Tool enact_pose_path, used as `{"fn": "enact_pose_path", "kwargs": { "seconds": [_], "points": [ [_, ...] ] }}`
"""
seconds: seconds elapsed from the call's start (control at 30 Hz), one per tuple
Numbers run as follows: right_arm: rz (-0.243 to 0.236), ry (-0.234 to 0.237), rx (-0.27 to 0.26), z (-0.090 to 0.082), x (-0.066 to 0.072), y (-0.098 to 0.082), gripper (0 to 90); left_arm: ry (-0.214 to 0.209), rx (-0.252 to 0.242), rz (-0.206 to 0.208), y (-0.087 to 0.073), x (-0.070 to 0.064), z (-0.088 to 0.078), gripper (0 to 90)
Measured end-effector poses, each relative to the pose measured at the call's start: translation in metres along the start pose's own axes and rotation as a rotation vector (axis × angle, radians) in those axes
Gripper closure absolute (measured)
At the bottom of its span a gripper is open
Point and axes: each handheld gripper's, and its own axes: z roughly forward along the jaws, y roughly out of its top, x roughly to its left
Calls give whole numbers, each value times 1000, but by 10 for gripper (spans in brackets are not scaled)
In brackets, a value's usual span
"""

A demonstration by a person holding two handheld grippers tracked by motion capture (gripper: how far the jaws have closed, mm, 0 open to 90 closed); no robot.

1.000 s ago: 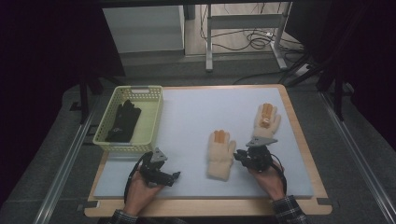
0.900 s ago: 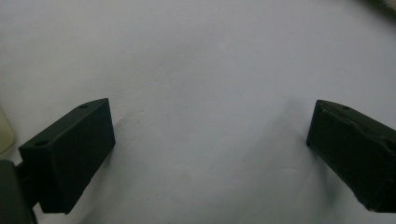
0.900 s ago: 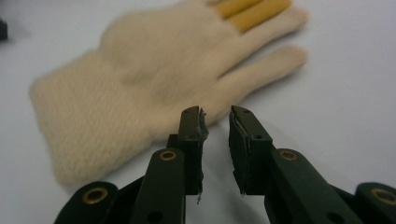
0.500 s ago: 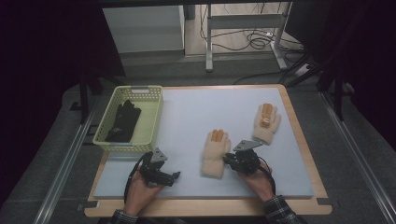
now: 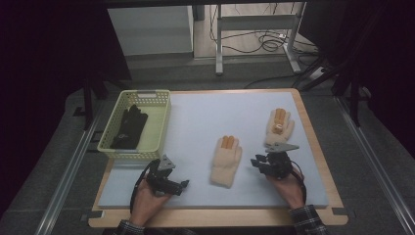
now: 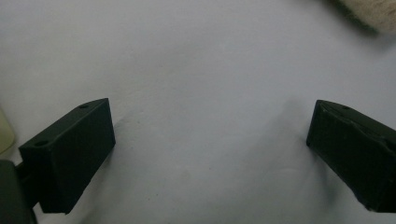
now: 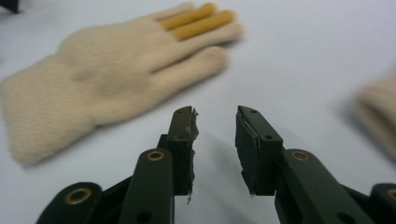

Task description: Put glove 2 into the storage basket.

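On the blue-grey mat [image 5: 195, 122], my two grippers sat near the front edge, one in each hand. My right gripper [image 5: 259, 164] was low over the mat, just to the right of the nearer cream glove [image 5: 226, 160], close to its cuff but not touching it. Its jaws had just been opening a bit, and they stood a little apart with only bare mat between them; nothing held. From the right gripper view that glove [image 7: 107, 79] lay flat up and to the left of my fingertips [image 7: 189, 128], palm side up, two orange fingers pointing away.

The second cream glove [image 5: 279, 127] lay farther back toward the right side of the mat, also with orange fingers, well apart from the first one. A blurry bit of it [image 7: 380, 116] crept in at the right edge of the right gripper view.

My left gripper [image 5: 182, 185] rested near the front left of the mat, jaws wide apart, nothing in them, just plain mat in the left gripper view. Behind it on the left stood the pale green basket [image 5: 161, 122] with a pair of black gloves [image 5: 128, 126] lying in it.
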Motion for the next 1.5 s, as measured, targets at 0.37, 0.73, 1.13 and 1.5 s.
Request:
{"fn": "enact_pose_path", "kwargs": {
  "seconds": [0.37,0.73,1.13,1.5],
  "points": [
    [68,-132,-17,-23,-56,7,682,0,0,-2,0,0,0,15],
    [69,-249,-7,0,-99,24,524,0,-1,-2,0,0,0,16],
    [42,-258,14,28,-126,32,406,0,-1,-3,0,0,0,16],
    [52,-213,15,34,-135,29,631,0,-2,-3,0,0,0,17]
  ]
}}
